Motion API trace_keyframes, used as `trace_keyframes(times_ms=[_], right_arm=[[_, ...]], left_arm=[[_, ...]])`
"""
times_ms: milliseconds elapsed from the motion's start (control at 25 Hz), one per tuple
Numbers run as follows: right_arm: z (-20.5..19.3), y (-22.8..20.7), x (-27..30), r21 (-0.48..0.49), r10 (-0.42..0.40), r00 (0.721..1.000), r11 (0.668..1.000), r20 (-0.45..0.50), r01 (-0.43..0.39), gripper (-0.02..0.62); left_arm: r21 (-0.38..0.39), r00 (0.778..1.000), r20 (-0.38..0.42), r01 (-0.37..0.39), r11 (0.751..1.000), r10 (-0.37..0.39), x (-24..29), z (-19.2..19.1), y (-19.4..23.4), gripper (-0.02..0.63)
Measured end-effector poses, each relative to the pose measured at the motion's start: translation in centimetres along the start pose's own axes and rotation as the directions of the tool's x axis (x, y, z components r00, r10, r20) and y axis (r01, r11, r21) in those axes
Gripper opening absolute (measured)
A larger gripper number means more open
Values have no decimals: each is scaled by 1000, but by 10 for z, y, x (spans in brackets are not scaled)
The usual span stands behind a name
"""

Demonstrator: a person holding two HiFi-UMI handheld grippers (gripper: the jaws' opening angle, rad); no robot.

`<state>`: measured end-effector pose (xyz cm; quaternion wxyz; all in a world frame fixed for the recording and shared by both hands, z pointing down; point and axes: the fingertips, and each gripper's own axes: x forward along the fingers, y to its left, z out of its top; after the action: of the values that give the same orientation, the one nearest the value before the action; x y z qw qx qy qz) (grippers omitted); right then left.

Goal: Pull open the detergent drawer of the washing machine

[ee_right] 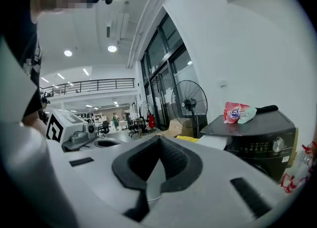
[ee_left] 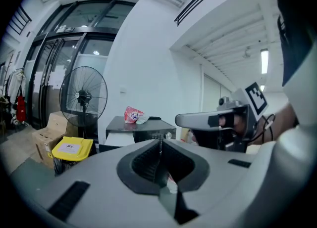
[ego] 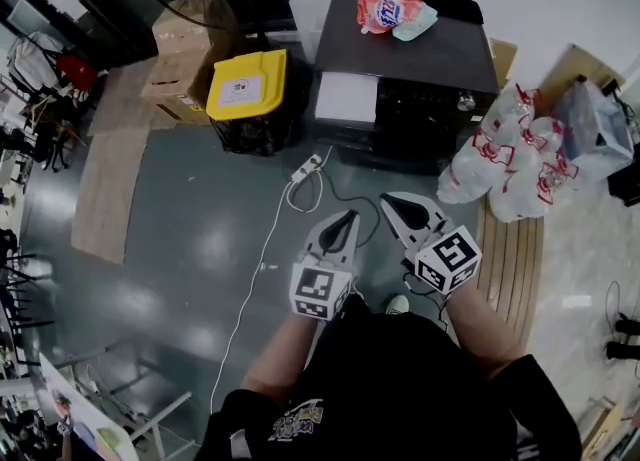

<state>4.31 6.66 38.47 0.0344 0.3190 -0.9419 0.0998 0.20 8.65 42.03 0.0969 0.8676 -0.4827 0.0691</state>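
Note:
The dark washing machine (ego: pixel 405 54) stands at the far side of the floor, with its white detergent drawer (ego: pixel 345 99) sticking out at its left front. A red detergent bag (ego: pixel 385 7) lies on top. Both grippers hang in the air well short of the machine, near the person's body. My left gripper (ego: pixel 350 217) is shut with nothing in it, its jaws (ee_left: pixel 159 140) pressed together. My right gripper (ego: pixel 392 201) is also shut and empty (ee_right: pixel 158 138). The drawer (ee_left: pixel 121 138) and machine (ee_right: pixel 257 140) show far ahead in both gripper views.
A black bin with a yellow lid (ego: pixel 250 89) and cardboard boxes (ego: pixel 185 59) stand left of the machine, with a fan (ee_left: pixel 83 96) behind. A white power strip and cable (ego: pixel 305 169) lie on the floor. Bags of plastic bottles (ego: pixel 510 154) sit on a wooden pallet (ego: pixel 515 259) at right.

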Motion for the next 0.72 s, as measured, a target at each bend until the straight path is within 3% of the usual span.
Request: trace_keyframes(times_ms=[400,720], right_arm=[[-13,7,-67,25,50,999,998,13,-50,3],[-19,19,-77,25,75,997,997,10,-75,3]], left_arm=[[-10,999,-39,-15,1000,15,-11,-22,-79,17],[6,999,-29,-37,999,38,-24,-20,-87,17]])
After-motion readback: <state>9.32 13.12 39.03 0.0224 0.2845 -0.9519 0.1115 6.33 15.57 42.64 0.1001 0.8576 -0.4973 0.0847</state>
